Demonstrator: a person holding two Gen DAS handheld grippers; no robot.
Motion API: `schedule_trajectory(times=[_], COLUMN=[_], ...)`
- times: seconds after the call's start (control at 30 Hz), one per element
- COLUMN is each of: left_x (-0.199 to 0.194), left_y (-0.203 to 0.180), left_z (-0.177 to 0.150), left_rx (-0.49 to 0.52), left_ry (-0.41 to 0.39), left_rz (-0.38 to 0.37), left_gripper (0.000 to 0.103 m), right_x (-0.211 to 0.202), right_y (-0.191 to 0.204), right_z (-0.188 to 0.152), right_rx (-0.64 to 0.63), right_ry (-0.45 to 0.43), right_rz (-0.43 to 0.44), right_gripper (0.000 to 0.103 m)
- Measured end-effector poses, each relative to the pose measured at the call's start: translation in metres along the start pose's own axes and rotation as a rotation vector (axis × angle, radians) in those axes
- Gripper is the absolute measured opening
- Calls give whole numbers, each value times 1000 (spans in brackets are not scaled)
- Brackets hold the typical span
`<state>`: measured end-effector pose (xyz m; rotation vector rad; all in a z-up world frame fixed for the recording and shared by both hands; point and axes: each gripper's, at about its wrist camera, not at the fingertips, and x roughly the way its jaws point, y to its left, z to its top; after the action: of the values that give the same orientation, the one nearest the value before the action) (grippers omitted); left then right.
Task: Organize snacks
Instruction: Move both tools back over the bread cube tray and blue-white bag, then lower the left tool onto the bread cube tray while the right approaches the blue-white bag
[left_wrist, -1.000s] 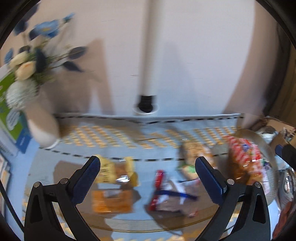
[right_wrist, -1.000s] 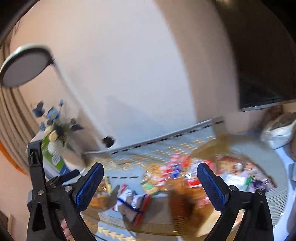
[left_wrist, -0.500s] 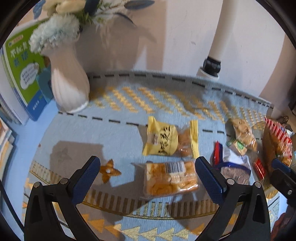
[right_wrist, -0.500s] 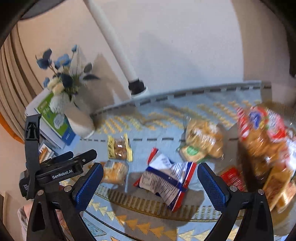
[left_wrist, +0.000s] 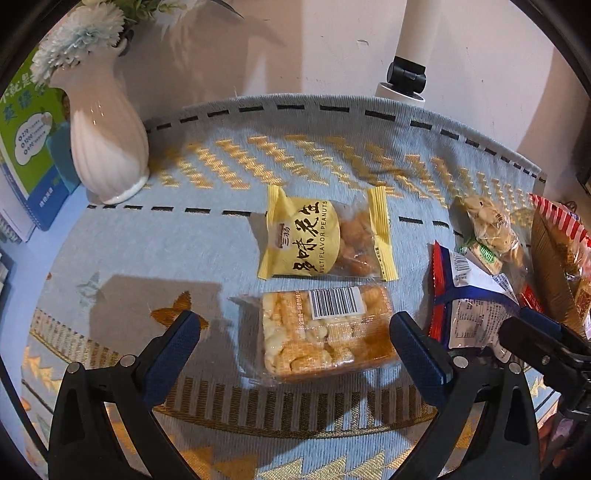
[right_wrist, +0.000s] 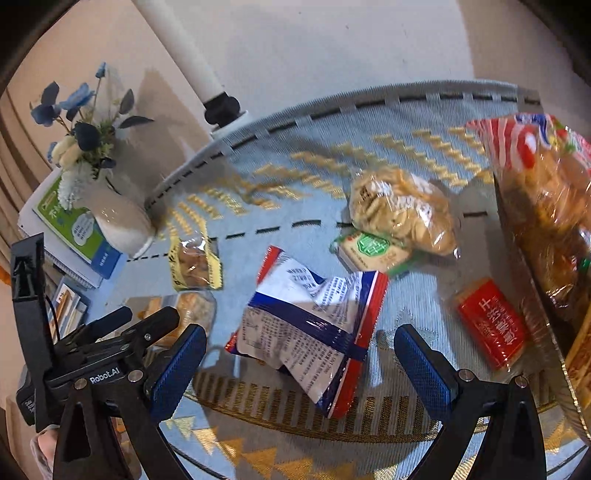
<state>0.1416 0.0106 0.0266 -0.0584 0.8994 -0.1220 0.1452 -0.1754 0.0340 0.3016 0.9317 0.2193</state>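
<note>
The left gripper (left_wrist: 295, 343), jaws wide and empty, straddles the clear rice-cracker pack (left_wrist: 325, 328) on the worktop; the right gripper (right_wrist: 299, 354), jaws likewise spread, frames the white-and-blue packet (right_wrist: 310, 328); judged as the approach step; next, lower and close squarely.

Things I see at the back
A white vase (left_wrist: 107, 147) with flowers (right_wrist: 79, 129) stands beside a green book (left_wrist: 27, 136); a white pole (left_wrist: 412, 48) rises behind.

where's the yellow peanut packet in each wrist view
Left wrist: yellow peanut packet lies centre frame, just beyond the clear rice-cracker pack.
Right wrist: same packet sits left of centre, small, right of the white vase.
Shared landmark: the white vase, far left in both.
</note>
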Motion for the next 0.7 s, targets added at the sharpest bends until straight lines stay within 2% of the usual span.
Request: schedule_trajectory(times=[0.47, 0.7], left_x=[7, 20], left_y=[-1, -8], left_z=[-5, -12], left_rx=[3, 11], left_ry=[-13, -10], left_rz=[-75, -64], left_gripper=[102, 103], right_x=[20, 21], right_y=[-5, -6], right_z=[-5, -8], right_rx=[7, -3], right_ry=[26, -40], right_rz=[-6, -3], right_gripper=[101, 103])
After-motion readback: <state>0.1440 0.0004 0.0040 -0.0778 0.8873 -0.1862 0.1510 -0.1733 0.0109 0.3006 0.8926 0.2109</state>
